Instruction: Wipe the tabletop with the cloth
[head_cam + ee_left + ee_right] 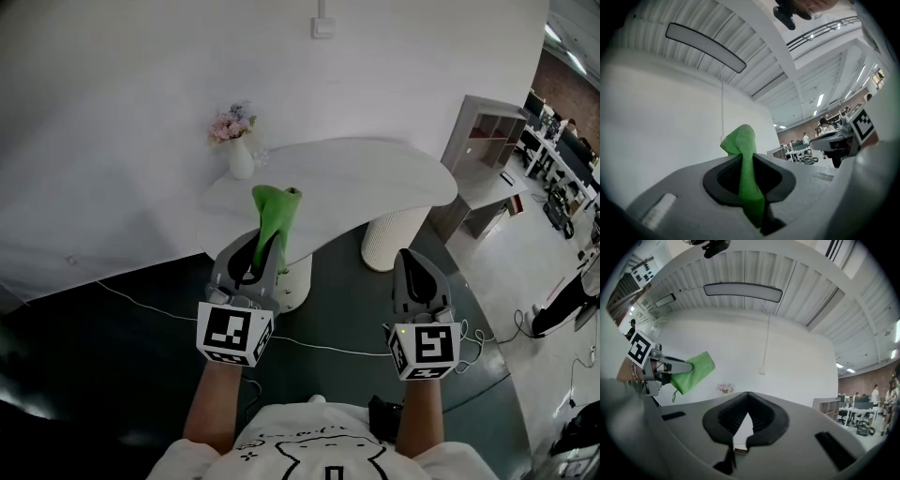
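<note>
White curved table (375, 183) ahead, left gripper (262, 251) raised before it, jaws clamped on a green cloth (275, 211) sticking upright in the air, right gripper (411, 255) alongside, jaws together and empty, flower vase (241, 159) on the table's left end

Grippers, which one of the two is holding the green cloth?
The left gripper: its jaws are clamped on the green cloth, which sticks up past them. The right gripper is shut on nothing.

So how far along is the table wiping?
Pickup looks done: the left gripper is shut on the green cloth, held up short of the white table. The right gripper is shut, empty. All the wiping is left; nothing touches the table.
</note>
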